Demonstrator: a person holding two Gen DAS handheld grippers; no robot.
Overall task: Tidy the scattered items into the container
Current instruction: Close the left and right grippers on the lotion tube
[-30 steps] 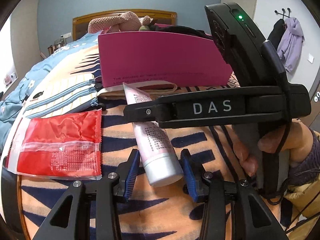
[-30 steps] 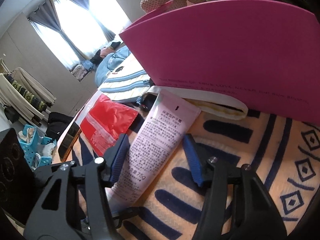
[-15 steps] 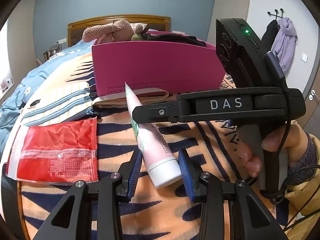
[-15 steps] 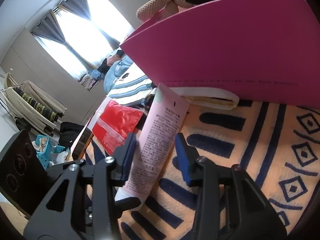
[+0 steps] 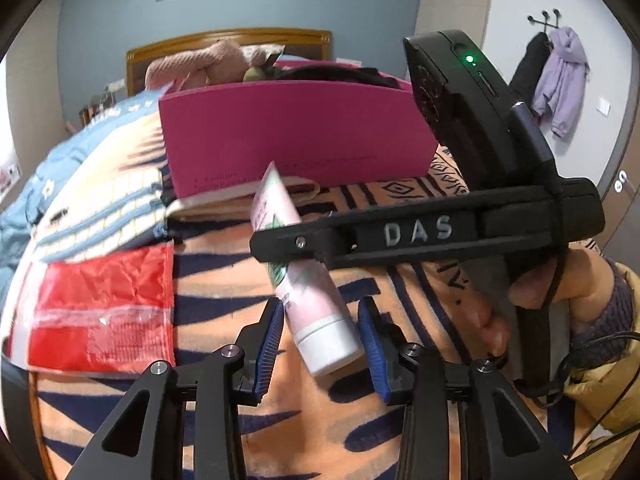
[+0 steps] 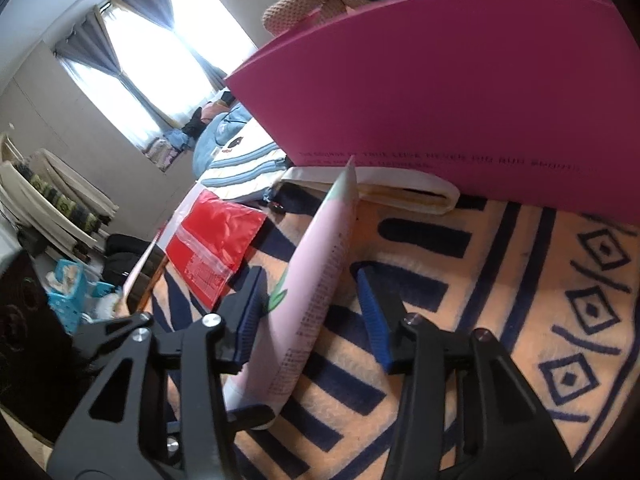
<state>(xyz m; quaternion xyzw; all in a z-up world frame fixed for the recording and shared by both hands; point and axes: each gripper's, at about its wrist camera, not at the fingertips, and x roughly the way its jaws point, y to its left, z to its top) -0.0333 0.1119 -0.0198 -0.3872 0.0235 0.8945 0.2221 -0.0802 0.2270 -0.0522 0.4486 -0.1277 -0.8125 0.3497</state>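
Note:
A pink cream tube (image 5: 308,300) with a white cap sits between the blue pads of my left gripper (image 5: 322,344), which is shut on its cap end and holds it tilted up off the blanket. In the right wrist view the tube (image 6: 316,276) runs between the pads of my right gripper (image 6: 312,320), whose jaws stand open around it, the left pad close to it. The magenta container (image 5: 292,136) stands just behind, with a pink knitted toy inside. A red packet (image 5: 100,304) lies at the left. The right gripper's body (image 5: 440,232) crosses the left view.
A striped zip pouch (image 5: 108,208) and a flat cream pouch (image 6: 404,192) lie on the orange and navy blanket (image 6: 520,300) in front of the container. The bed's left edge drops off beyond the red packet (image 6: 216,240). Coats hang on the far right wall.
The left gripper closed on the tube's cap end and lifted it off the blanket, rolling it onto its edge. The right gripper stayed around the tube's body.

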